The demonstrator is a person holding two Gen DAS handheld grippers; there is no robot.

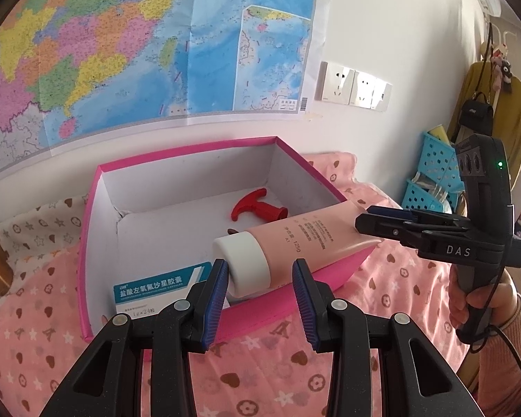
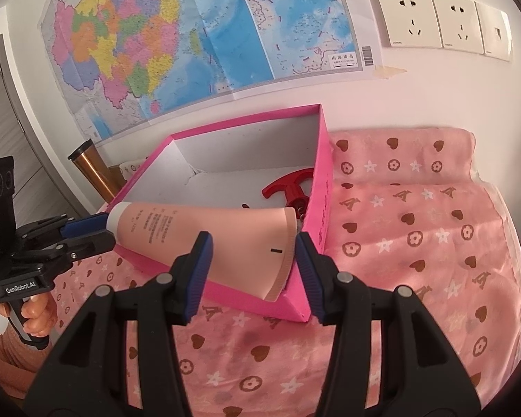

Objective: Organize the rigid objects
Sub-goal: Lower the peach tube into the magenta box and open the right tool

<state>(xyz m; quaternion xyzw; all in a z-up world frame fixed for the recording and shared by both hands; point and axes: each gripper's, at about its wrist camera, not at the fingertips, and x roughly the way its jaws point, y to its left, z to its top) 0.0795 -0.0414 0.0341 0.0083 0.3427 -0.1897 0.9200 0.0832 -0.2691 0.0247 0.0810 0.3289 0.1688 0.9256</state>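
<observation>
The tube (image 1: 295,239) lies across the box's (image 1: 97,208) near corner, over its rim; T-handle (image 1: 257,206) and medicine carton (image 1: 156,290) lie inside.

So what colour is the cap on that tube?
White; the cap on the pink tube shows best in the left wrist view.

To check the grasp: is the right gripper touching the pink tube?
Cannot tell. Right wrist view: the pink tube's flat end lies between the right gripper's fingers, but neither contact nor gap shows plainly.
</observation>
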